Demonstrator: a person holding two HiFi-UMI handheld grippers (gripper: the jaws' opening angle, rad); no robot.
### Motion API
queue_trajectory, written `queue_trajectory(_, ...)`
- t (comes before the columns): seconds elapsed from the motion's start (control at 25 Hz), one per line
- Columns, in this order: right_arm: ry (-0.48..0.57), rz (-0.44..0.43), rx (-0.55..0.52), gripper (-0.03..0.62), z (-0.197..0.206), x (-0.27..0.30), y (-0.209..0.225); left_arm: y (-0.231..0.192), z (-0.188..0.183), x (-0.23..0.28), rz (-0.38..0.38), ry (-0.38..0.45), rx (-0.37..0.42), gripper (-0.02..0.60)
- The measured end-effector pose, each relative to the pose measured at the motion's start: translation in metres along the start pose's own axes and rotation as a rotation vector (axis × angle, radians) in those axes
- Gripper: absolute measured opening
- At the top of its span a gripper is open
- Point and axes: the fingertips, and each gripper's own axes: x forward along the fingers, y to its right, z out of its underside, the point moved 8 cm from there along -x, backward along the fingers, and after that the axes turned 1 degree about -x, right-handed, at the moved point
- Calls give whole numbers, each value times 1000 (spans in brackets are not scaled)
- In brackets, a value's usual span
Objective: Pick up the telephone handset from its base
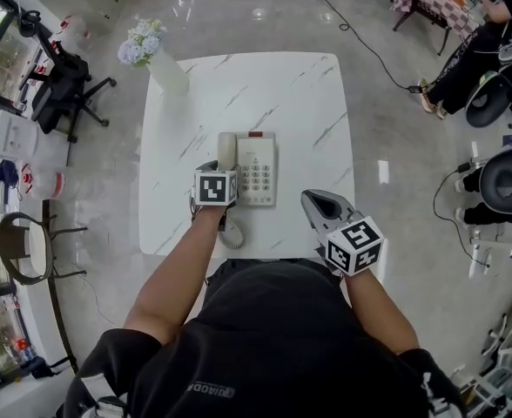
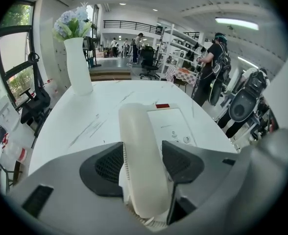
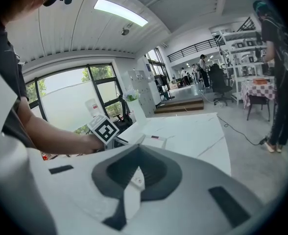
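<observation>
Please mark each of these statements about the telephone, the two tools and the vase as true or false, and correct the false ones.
1. The handset rests on its base, left of the keypad. True.
2. The left tool has one jaw on each side of the handset. True.
3. The right tool grips the handset. False: its jaws are together with nothing between them, and it stays apart from the telephone, over the near right part of the table.
4. The vase lies tipped over beside the telephone. False: it stands upright at the table's far left corner.
</observation>
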Motion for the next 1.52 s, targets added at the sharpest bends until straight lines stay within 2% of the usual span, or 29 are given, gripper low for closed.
queue_trajectory(0.2,-12,2,-3,2,1,0,6,-2,1,14,-15,-46,-28,255)
queue_trajectory(0.48,-22,16,12,2,5,-2,10,-1,0,20,-39,-59,0,250)
queue_trajectory(0.6,-18,19,15,2,6,-3,9,-2,-2,14,-33,-62,-26,241)
queue_trajectory(0.76,-13,23,21,2,6,-3,5,-6,-1,10,18,-55,-72,230)
queue_trajectory(1.16,10,52,22,2,5,0,-15,-10,4,-25,109,-10,-44,224)
queue_trajectory(1.52,36,71,-3,2,-9,11,-30,-25,-2,-86,233,132,-64,224)
